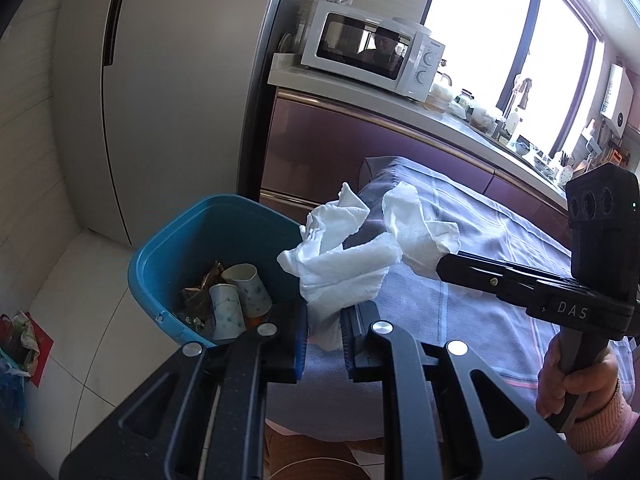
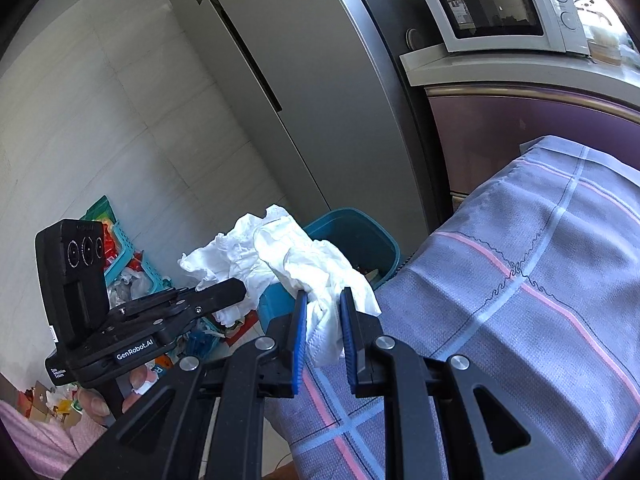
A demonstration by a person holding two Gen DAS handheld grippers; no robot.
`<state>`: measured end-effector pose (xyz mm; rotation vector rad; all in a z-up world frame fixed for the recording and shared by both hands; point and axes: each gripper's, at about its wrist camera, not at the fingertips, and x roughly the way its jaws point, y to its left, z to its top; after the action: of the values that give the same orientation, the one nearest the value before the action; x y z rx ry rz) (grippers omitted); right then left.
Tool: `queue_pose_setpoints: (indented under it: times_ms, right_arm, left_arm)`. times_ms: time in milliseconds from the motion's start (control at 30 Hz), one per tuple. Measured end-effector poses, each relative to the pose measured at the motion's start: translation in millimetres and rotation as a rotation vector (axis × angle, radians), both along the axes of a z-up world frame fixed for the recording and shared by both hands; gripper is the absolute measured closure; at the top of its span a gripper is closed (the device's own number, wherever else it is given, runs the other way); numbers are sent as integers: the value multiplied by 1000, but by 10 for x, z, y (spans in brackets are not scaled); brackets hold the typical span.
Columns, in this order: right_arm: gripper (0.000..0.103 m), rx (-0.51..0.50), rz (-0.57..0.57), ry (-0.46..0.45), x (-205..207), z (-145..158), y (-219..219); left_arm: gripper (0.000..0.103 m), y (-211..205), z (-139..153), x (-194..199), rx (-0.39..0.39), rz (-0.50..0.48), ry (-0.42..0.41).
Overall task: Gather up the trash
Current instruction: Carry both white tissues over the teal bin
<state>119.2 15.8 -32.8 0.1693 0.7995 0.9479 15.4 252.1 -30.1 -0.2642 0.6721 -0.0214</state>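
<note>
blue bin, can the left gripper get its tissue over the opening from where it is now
Probably yes. The left gripper, shut on a crumpled tissue, sits just beside the blue bin, whose top is open with paper cups inside. Nothing stands between them; the right gripper holds its own tissue off to the side.

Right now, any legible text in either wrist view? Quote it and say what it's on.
"DAS": side of the right tool body, left wrist view.
"GenRobot.AI": side of the left tool body, right wrist view.
Small white label beside it: too small to read.
Microwave panel and dials: marks blurred, unreadable.
</note>
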Motion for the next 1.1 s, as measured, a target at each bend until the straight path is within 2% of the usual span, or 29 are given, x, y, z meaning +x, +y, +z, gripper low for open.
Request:
queue_pose_setpoints:
  times_ms: [1100]
  right_arm:
    - [88, -28, 36, 7, 106, 11, 351]
  left_arm:
    - [89, 154, -61, 24, -10, 59, 16]
